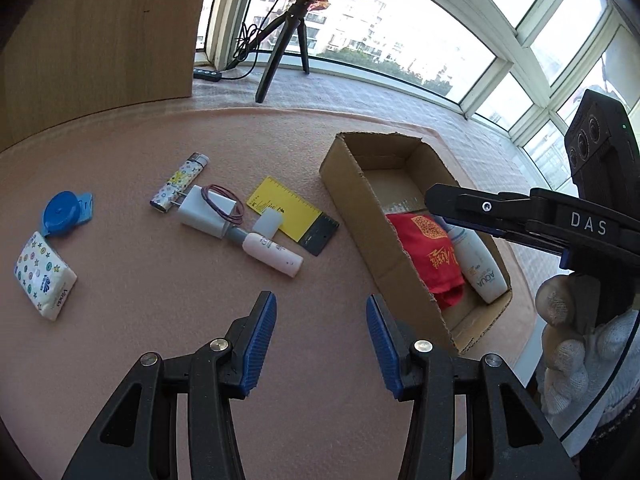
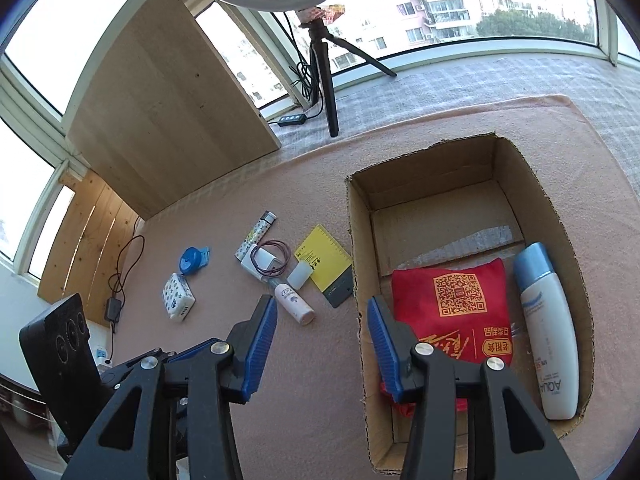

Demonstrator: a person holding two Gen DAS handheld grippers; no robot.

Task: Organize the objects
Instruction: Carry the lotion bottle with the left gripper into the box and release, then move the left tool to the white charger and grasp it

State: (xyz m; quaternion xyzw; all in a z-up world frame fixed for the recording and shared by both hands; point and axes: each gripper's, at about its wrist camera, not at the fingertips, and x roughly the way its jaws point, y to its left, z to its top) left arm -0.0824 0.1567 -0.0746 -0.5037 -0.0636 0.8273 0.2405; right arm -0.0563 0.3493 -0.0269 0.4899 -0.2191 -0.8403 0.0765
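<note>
Left tongs (image 1: 321, 320) and right tongs (image 2: 322, 326) noted spread, empty; pink tube (image 1: 273, 253) lying on desk (image 1: 120, 360) beside charger (image 1: 204, 212), judged light, smooth, prob. slippery, best gripped mid-body, crosswise.

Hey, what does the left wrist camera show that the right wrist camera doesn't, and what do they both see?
Only the left wrist view shows a gloved hand holding the right gripper from the side, over the cardboard box.

Only the right wrist view shows a black adapter with its cable by the wooden slats at the left, and the bottle's blue cap.

Both show the box holding a red pouch and a white bottle, plus the tissue pack, blue tape measure, lighter, white charger, yellow ruler and pink tube on the mat.
</note>
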